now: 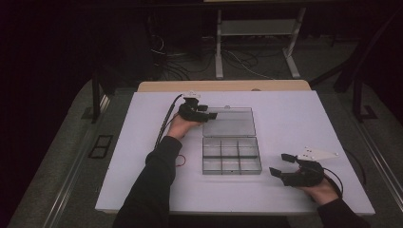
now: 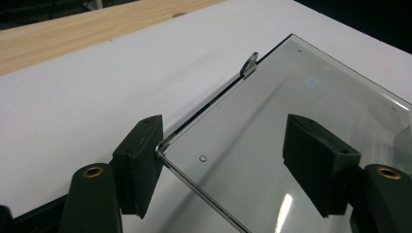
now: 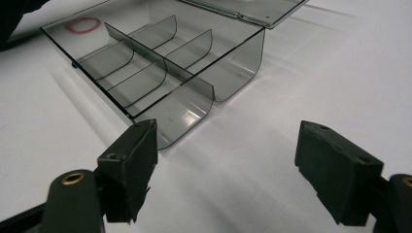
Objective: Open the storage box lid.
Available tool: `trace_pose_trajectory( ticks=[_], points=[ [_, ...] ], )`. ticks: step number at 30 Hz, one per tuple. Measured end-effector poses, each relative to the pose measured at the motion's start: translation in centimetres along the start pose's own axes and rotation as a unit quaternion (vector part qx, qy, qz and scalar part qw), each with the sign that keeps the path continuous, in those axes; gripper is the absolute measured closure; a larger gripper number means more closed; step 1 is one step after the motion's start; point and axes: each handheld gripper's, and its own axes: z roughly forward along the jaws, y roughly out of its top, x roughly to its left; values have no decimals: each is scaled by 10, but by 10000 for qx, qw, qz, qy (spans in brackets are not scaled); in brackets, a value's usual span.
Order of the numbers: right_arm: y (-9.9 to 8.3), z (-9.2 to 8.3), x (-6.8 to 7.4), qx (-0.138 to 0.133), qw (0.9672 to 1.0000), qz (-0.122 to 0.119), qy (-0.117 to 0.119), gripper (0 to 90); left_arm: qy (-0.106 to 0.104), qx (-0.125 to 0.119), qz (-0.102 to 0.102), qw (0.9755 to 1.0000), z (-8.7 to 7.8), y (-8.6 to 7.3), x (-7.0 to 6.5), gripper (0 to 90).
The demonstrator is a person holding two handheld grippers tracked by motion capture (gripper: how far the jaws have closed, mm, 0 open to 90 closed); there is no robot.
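Two grippers, both jaws spread wide: left gripper [image 2: 223,165] straddling clear box lid [image 2: 311,145] corner, perhaps touching; right gripper [image 3: 226,170] empty beside box [image 3: 160,68].

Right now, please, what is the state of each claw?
Left claw: open, jaws on either side of the corner of the clear lid, gripping nothing.
Right claw: open, empty, near the compartment box.

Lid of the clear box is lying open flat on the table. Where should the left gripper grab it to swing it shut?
Probably the lid's free far edge, near the corner the left gripper already straddles with open jaws. The thin flat panel suits a pinch across its thickness, coming from the far-left side; the small latch tab marks that edge. The hinge side joins the divided tray.
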Motion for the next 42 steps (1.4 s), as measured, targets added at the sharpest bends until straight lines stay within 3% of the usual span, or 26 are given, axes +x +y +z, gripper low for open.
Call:
trace_pose_trajectory(
  ticks=[22,42],
  points=[
    [0,0,0,-3,10000,5,10,230,-61,216,-207,9995,8,-8,5,295],
    [0,0,0,-1,10000,-6,23,230,-3,420,-176,9990,12,-12,5,293]
  ],
)
